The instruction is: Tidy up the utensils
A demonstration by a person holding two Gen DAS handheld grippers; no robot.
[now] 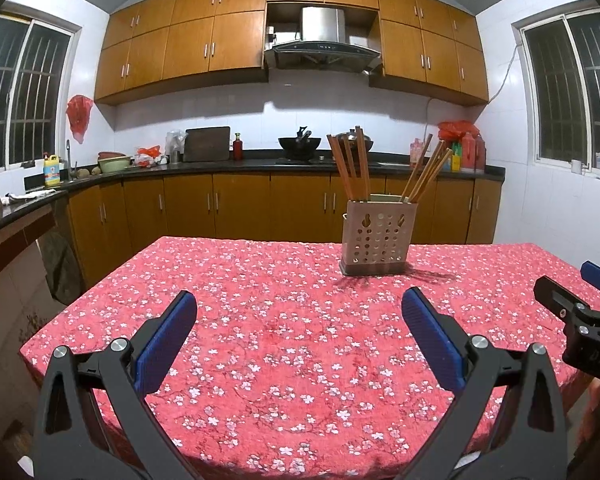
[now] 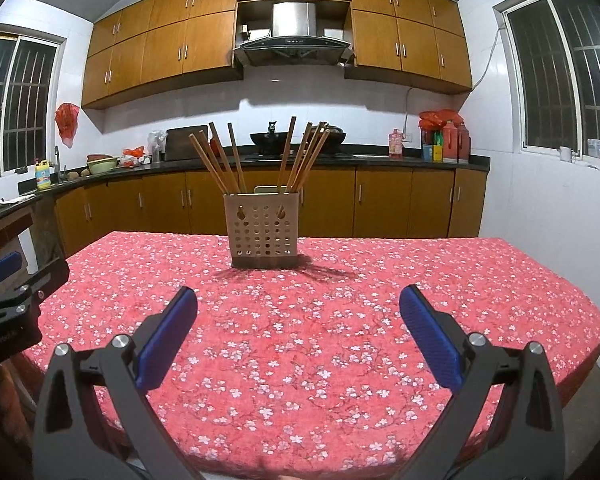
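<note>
1. Toward the far middle of the worktop [image 2: 460,280], on its red floral cloth, stands the perforated holder [image 2: 265,232], upright, with the chopsticks [image 2: 300,160] fanned out of it in two bunches, one leaning left and one leaning right.
2. The left gripper [image 1: 298,312] hangs over the near part of the cloth with its fingers [image 1: 168,340] spread wide and nothing between them.
3. The right gripper [image 2: 298,308] is likewise released, its blue-padded fingers [image 2: 430,336] well apart and holding nothing. Both are well short of the holder.
4. Handling, as a judgement: the chopsticks look thin, stiff, light and rather smooth, so one could slip or swivel between the pads. A hold on the upper shaft, well above the holder's rim, seems safest.
5. The holder looks light enough to tip or slide if a stick is dragged sideways, so pulling straight up should suit it.
6. The right wrist view faces the holder nearly head-on and separates the individual sticks best. It also catches the left gripper at its left edge.
7. The left wrist view puts the holder [image 1: 376,236] off to the right, and shows the right gripper [image 1: 580,308] at its right edge.
</note>
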